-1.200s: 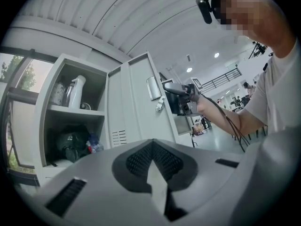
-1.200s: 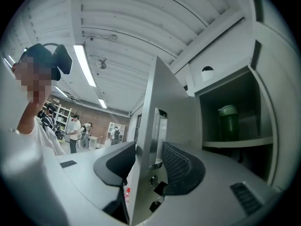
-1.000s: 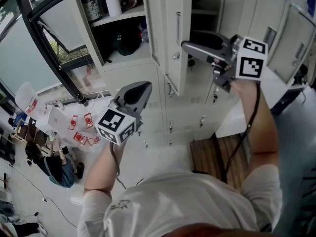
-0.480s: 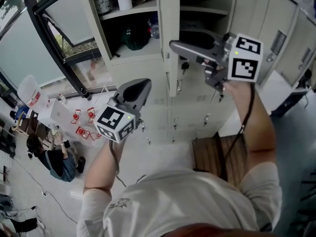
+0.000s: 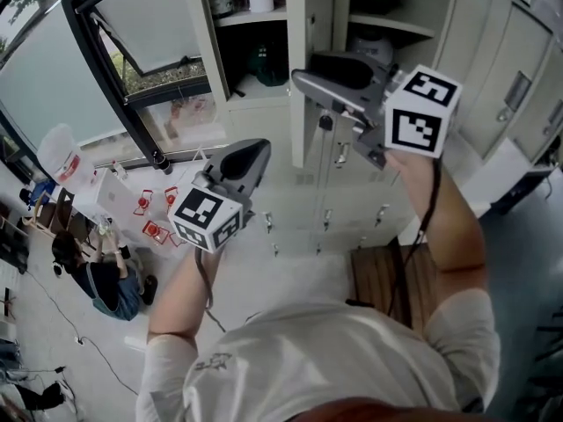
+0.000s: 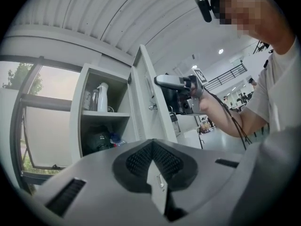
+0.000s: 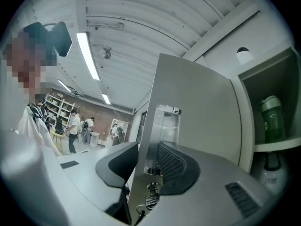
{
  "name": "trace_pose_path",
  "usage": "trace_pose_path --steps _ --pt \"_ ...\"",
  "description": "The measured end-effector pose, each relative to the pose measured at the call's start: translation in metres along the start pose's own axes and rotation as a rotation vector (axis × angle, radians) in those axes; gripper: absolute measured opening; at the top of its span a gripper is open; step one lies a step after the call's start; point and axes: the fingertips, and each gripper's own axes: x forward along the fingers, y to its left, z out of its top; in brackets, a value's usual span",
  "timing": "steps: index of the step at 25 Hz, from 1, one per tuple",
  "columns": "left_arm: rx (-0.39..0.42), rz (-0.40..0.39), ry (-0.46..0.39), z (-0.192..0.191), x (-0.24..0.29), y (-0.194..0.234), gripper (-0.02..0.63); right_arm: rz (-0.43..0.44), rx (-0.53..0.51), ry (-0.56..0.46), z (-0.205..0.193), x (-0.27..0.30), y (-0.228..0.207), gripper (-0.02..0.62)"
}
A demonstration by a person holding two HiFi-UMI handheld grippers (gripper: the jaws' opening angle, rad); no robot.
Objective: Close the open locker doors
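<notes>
At upper centre we've the right gripper (image 5: 303, 74) w/ jaws just closing round the edge of the open door (image 5: 310, 20), not pinching yet. Left gripper (image 5: 257, 150), lower left, is closed & empty. Risk: swing now & edge slips out, or door slams on a jaw.

Large window (image 5: 53, 69) (dark frame), pale floor (image 5: 255, 284), wooden slats (image 5: 380, 275)
</notes>
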Motion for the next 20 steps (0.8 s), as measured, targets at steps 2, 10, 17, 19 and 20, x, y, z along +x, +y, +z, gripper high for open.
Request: trace_pose_path --steps 2,10,17,19,20 --pt "0.007 -0.004 -0.001 0.002 -0.009 0.010 -0.002 -0.023 0.004 0.000 -0.001 0.017 0.001 0.124" --pt "0.019 -0.018 -0.004 0.000 -0.043 0.054 -0.002 -0.166 -0.053 0.008 -0.007 0.082 -0.009 0.121" --pt "0.024 -0.046 -0.006 -0.005 -0.064 0.079 -0.002 -0.290 -0.077 0.044 -0.012 0.121 -0.024 0.120" --pt "0.027 -0.047 -0.017 -0.003 -0.068 0.088 -0.002 -0.314 -0.085 0.053 -0.013 0.132 -0.029 0.121" --pt "0.028 -0.049 -0.022 -0.002 -0.069 0.091 -0.002 -0.326 -0.086 0.057 -0.014 0.137 -0.032 0.121"
